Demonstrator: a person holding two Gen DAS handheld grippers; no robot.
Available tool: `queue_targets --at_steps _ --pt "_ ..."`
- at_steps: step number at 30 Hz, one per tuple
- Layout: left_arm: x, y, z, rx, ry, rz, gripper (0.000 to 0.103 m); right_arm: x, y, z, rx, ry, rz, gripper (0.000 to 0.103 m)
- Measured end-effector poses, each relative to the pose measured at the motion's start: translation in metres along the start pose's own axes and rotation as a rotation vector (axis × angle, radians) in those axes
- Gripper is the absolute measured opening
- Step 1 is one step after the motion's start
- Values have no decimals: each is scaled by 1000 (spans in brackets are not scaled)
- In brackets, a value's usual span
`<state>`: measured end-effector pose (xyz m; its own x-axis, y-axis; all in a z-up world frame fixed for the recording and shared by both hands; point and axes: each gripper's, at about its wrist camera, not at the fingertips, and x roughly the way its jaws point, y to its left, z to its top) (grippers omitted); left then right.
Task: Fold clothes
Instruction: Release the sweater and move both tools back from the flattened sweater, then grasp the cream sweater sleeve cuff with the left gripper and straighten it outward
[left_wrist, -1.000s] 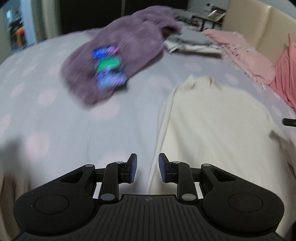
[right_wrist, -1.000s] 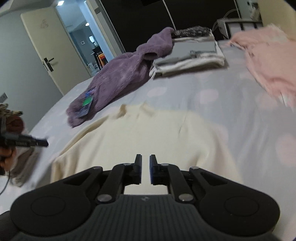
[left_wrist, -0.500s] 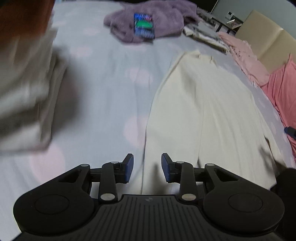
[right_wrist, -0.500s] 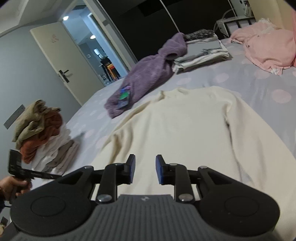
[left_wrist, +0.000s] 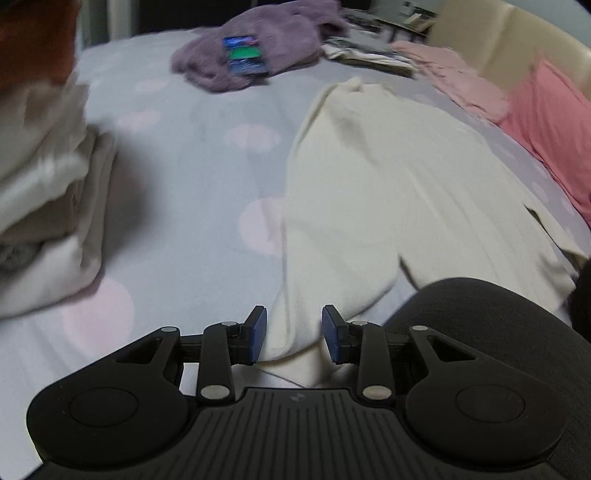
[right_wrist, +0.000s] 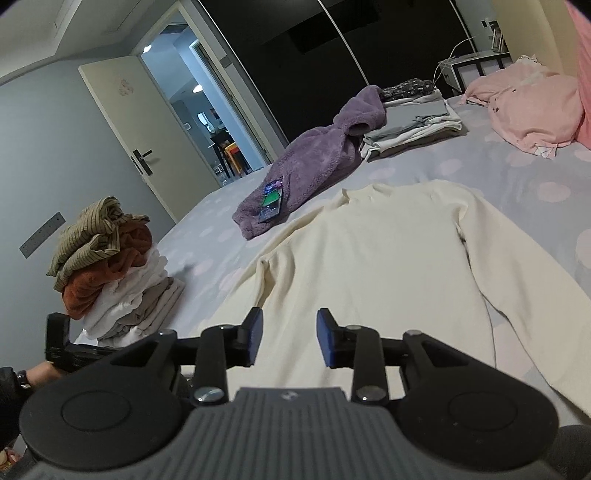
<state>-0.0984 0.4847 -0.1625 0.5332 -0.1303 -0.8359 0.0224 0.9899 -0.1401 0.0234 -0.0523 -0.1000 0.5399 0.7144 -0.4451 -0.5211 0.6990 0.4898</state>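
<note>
I see a cream sweater (right_wrist: 373, 258) spread flat, front up, on a lilac bed (right_wrist: 517, 173) dotted with pale pink circles. Its collar points away from me toward the far side of the bed, and its hem lies nearest me.

My left claw (left_wrist: 293, 334) is released, its blue pads wide apart, and the end of the sweater's (left_wrist: 388, 192) left sleeve lies between and just under them, not pinched. My right claw (right_wrist: 287, 338) is also released, its pads spread over the hem near the middle of the sweater, holding nothing.

To the left of the sweater there is a wide strip of bare sheet. Beyond that strip, at the bed's left edge, stands a pile of folded clothes (right_wrist: 110, 280), with a striped olive piece on top, a rust one under it and white and beige ones below. It is well apart from the left sleeve.

Past the collar lies a purple fleece (right_wrist: 314, 177) with a phone (right_wrist: 271, 201) resting on it, screen lit. The fleece's near edge sits near the sweater's left shoulder. Behind it is a flat stack of grey and white laundry (right_wrist: 413, 122). A pink blanket (right_wrist: 528, 107) is bunched at the far right. On the right, the sweater's other sleeve runs down along open sheet.
</note>
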Motion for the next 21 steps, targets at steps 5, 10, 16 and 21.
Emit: queue_targets --at_steps 5,10,16,21 --pt "15 9 9 -35 146 28 6 4 0 0 9 -4 -14 35" --pt "-16 30 30 -190 -19 -114 5 4 2 -1 9 -1 -24 36" --pt "-62 81 44 -450 -239 141 5 9 2 -2 8 22 -36 37" --pt "-38 83 49 -400 -184 324 6 16 3 -4 -2 58 -44 37"
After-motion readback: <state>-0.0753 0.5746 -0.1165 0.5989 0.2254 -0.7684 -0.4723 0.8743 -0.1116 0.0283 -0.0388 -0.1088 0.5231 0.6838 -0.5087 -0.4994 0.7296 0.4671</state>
